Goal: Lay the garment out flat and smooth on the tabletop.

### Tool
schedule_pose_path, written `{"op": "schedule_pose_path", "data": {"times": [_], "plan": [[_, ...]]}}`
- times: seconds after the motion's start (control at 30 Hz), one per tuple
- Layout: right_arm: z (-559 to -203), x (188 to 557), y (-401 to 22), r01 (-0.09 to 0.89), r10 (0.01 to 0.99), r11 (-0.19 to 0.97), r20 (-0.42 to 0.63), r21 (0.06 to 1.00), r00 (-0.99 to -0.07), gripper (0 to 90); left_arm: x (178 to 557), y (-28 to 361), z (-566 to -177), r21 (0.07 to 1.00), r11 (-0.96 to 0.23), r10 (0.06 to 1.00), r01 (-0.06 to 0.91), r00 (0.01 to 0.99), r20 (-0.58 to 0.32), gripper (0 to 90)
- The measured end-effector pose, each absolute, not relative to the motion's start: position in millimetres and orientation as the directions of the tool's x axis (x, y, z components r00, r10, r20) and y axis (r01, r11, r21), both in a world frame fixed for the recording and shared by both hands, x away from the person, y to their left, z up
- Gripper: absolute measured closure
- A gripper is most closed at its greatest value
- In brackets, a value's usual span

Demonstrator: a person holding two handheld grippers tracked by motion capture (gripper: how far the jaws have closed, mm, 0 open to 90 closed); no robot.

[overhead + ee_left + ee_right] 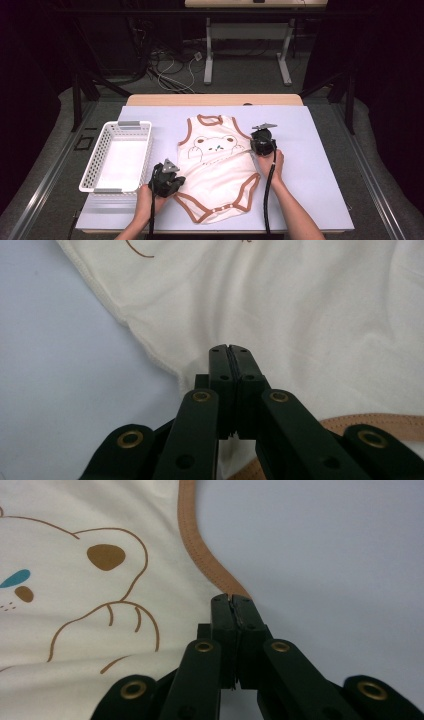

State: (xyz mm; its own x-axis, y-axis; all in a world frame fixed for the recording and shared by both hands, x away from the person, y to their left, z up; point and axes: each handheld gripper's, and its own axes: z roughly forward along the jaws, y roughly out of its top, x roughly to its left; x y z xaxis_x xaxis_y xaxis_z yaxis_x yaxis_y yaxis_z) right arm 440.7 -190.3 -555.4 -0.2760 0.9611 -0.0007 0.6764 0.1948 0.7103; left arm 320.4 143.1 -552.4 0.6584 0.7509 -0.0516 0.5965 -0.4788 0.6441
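Between the two grippers, a cream baby bodysuit [218,165] lies flat on the table [320,165]. Left gripper [231,347] is clamped on its side edge near the leg opening; right gripper [231,598] pinches the brown-trimmed armhole edge.

White basket [118,156] on lavender mat [310,150]

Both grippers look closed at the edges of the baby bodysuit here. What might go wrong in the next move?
1. The left gripper pinches plain cream fabric of the bodysuit near its side hem; a thin bite may slip out when lifted.
2. The right gripper is shut at the brown trim by the armhole, right on the edge, so it may hold little cloth.
3. The white basket sits close beside the left hand; a swing of the cloth may nudge it.
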Motion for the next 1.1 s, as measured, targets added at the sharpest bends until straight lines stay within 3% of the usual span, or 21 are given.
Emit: {"op": "schedule_pose_path", "data": {"times": [0.2,0.33,0.47,0.57,0.77,1.1], "plan": [[-557,432,-202,0.674,0.962,0.169,0.027,0.719,-0.27,86.4,322,135,-553,0.65,-0.491,0.764,0.581,0.645,0.0,88.9],[-555,429,-209,0.666,0.959,0.154,0.054,0.73,-0.28,67.9,319,136,-549,0.655,-0.495,0.767,0.572,0.641,0.02,84.7],[-549,419,-217,0.657,0.949,0.157,0.073,0.737,-0.308,56.7,314,139,-544,0.668,-0.491,0.771,0.56,0.636,0.033,73.3],[-545,408,-223,0.668,0.938,0.167,0.091,0.725,-0.334,51.9,310,141,-542,0.669,-0.488,0.773,0.561,0.633,0.034,59.9],[-538,383,-229,0.673,0.909,0.208,0.114,0.71,-0.401,47.6,296,146,-540,0.664,-0.495,0.762,0.561,0.647,0.022,42.5],[-535,353,-229,0.652,0.859,0.275,0.125,0.706,-0.497,44.6,277,163,-543,0.666,-0.492,0.759,0.56,0.651,0.013,38.4]]}}
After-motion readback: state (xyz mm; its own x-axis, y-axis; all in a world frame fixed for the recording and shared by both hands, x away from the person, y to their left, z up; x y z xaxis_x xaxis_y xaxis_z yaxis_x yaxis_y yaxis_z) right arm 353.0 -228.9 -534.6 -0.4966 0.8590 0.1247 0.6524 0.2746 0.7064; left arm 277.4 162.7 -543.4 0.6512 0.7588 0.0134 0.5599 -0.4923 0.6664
